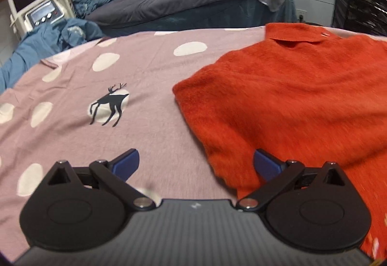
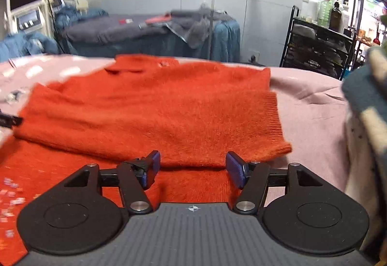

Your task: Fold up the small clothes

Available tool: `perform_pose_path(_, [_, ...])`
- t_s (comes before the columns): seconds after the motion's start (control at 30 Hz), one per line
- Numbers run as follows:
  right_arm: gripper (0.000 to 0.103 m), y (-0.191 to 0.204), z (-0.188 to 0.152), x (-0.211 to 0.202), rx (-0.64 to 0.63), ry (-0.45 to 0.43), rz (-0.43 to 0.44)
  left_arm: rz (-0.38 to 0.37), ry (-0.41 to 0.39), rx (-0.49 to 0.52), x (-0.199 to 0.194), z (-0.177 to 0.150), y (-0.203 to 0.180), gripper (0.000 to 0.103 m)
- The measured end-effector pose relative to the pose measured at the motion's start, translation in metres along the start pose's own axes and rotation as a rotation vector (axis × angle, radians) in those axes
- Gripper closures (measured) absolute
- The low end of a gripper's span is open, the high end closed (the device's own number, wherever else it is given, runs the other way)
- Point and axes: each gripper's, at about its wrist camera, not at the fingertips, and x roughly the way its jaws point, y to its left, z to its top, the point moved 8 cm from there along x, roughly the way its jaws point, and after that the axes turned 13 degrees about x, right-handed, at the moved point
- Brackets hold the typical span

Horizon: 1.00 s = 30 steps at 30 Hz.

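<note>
Right under my right hand-held gripper (image 2: 192, 169) lies the orange sweater (image 2: 154, 108), its folded-over layer ending in an edge just ahead of the blue pads (image 2: 233, 168); the jaws stand wide apart with only the lower layer of knit between them, nothing pinched. That gripper tilts downward over the sweater's near part. Ahead and to its right the ribbed hem (image 2: 275, 121) ends, and beyond it the pink bedsheet (image 2: 314, 116) is bare up to a pile of other clothes (image 2: 362, 106) at far right.

My left hand-held gripper (image 1: 196, 164) is also spread wide and empty, angled down at the sheet, its right pad over the sweater's left edge. Ahead and left of it I have open dotted sheet with a deer print (image 1: 108, 106); the collar (image 1: 293, 33) sits far ahead to the right, near the bed's far edge.
</note>
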Motion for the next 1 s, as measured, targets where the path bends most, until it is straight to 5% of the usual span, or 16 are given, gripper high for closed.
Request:
perform_pose_path(0.17, [0.0,0.0,-0.023,-0.052,-0.003,0.004,0.053,-0.017,0.006,0.083,-0.041,-0.025,-0.016,0.0])
perform_pose_path(0.6, [0.0,-0.052,-0.082,-0.116,0.074,0.087,-0.027,-0.116,0.115,0.004,-0.092,-0.098,-0.041,0.0])
perform_pose_path(0.73, [0.0,-0.054,-0.098,-0.123,0.065,0.107,-0.033,-0.219,0.103,-0.065,-0.106,-0.115,-0.054,0.0])
perform_pose_path(1.0, [0.0,-0.066,-0.104,-0.139,0.078,0.105,-0.027,-0.382,0.097,0.017,-0.126,-0.143,-0.068,0.0])
